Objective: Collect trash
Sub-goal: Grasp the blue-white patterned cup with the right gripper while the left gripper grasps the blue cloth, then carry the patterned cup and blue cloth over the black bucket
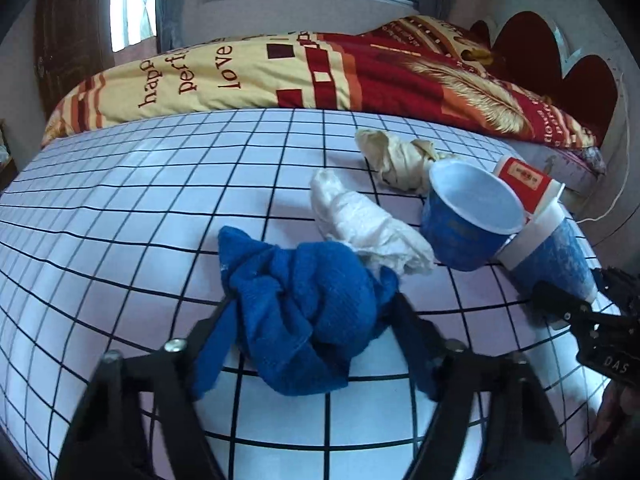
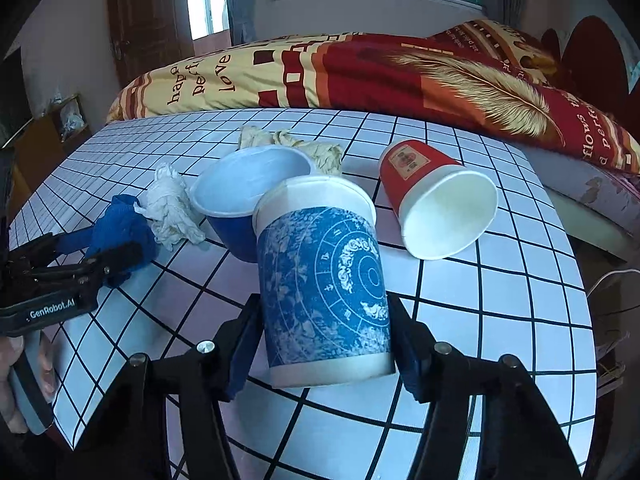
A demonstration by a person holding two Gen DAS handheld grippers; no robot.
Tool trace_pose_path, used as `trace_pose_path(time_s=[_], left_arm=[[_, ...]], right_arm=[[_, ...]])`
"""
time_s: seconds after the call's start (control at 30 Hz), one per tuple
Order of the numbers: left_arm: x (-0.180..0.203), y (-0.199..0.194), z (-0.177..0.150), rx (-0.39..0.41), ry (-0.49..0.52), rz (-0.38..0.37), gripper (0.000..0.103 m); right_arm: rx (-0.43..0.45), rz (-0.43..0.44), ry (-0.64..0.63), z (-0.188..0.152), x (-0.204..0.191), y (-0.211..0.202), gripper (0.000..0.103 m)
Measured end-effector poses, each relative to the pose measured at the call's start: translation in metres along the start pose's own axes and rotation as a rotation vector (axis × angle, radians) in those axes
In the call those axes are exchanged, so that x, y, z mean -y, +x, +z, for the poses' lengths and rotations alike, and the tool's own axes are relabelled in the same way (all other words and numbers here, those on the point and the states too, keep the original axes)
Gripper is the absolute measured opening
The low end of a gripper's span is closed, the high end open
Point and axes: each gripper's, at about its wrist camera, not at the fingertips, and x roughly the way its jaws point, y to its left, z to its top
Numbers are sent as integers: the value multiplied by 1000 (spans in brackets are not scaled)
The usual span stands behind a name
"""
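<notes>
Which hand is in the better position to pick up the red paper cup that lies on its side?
The right. The red cup lies just right of the patterned blue cup between the right gripper fingers; the left gripper works at the blue cloth, farther away.

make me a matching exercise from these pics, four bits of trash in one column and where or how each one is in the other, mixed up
Things:
1. blue cloth
2. patterned blue cup
3. red cup
4. white crumpled paper

States:
A. lying on its side, mouth open toward the camera
B. between the left gripper's fingers
C. between the right gripper's fingers
D. loose on the grid cloth, between the blue cloth and the plain blue cup

Pairs: 1-B, 2-C, 3-A, 4-D
</notes>
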Motion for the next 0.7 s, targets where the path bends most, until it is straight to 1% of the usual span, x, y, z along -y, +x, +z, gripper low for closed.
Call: trace_pose_path(time_s=[0.03,0.07,0.1,0.17,0.27,0.4,0.7], left_arm=[[0,0,0,-5,-2,-15,60],[-1,0,-1,-10,-3,-31,51],[-1,-1,-1,-8,-1,-35,45],[-1,-7,-4,6,-2,-31,42],[0,-22,-10,33,-6,-40,41],[11,-45,-21,66,24,-43,41],[58,-94,-47,103,80,-117,41]], right_arm=[[-1,-2,-4,0,-1,0,61],[0,-1,-5,-1,-1,-2,61],[3,4,-5,-3,-1,-4,60],[16,3,-4,-6,-1,-12,60],[35,3,8,-12,3,-26,60],[56,-1,26,-20,9,-46,60],[98,-34,64,-51,28,-100,59]])
